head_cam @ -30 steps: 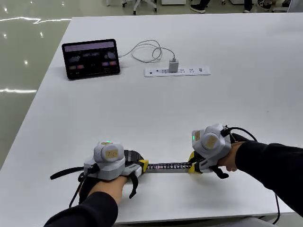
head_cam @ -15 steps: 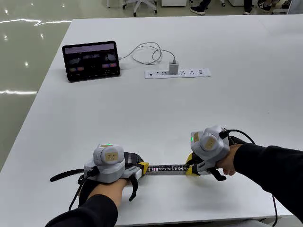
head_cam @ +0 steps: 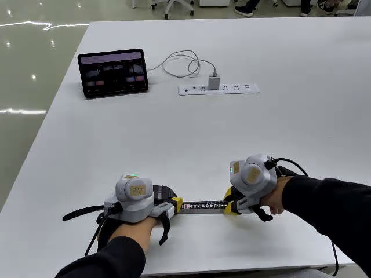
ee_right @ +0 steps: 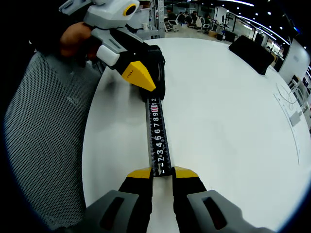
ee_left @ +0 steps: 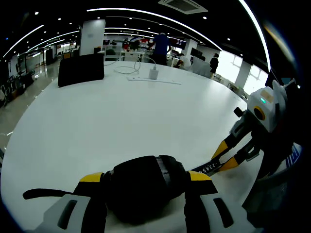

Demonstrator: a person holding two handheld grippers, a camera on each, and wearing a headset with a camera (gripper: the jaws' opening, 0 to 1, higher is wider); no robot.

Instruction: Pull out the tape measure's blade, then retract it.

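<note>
Bright, even overhead light. Head view is sharp, with glare streaks on the floor [head_cam: 29, 26] and faint soft shadows on the table [head_cam: 191, 150]. My gripper views bend hard at the edges and the ceiling strips [ee_left: 146, 12] curve. Digits on the blade [ee_right: 158, 131] are crisp. The case [ee_left: 143, 187] by my left lens looks soft, maybe out of focus.

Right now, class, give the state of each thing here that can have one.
Case: clamped in left gripper's jaws.
Blade: partly out, end pinched in right gripper's jaws.
Tablet: screen lit, propped up.
Charger: plugged into strip.
</note>
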